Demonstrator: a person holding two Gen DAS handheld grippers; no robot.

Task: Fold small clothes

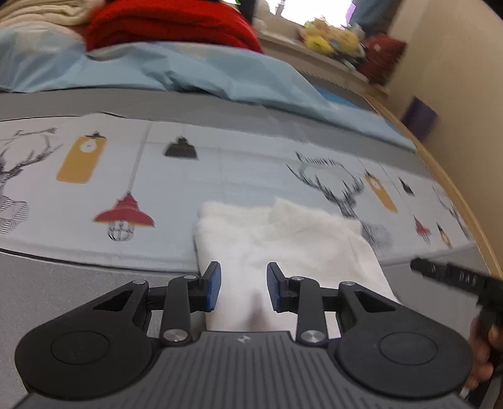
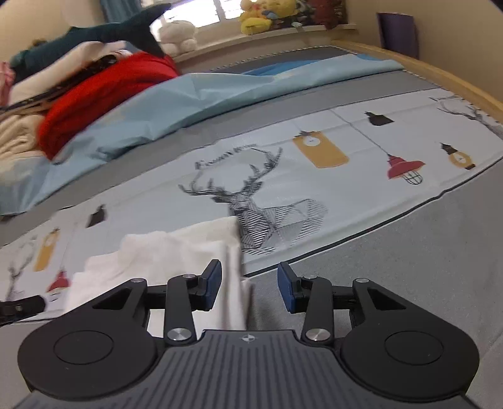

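A small white garment (image 1: pixel 283 239) lies folded on a pale printed cloth (image 1: pixel 220 170) with deer and lamp pictures, its near part hanging over onto the grey mattress. My left gripper (image 1: pixel 243 273) hovers above the garment's near left part, jaws apart, blue pads clear of the fabric. In the right wrist view the same white garment (image 2: pixel 163 251) is left of centre. My right gripper (image 2: pixel 250 273) is open over its right edge, where a raised fold of cloth stands beside the left pad (image 2: pixel 211 283). Each view shows the other gripper's black tip at its side edge.
A light blue sheet (image 2: pixel 188 97) lies crumpled behind the printed cloth (image 2: pixel 345 188), with a red garment (image 2: pixel 103 94) and cream fabric beyond. Plush toys (image 2: pixel 264 12) sit on the window ledge. A wooden bed frame (image 2: pixel 440 75) runs along the right.
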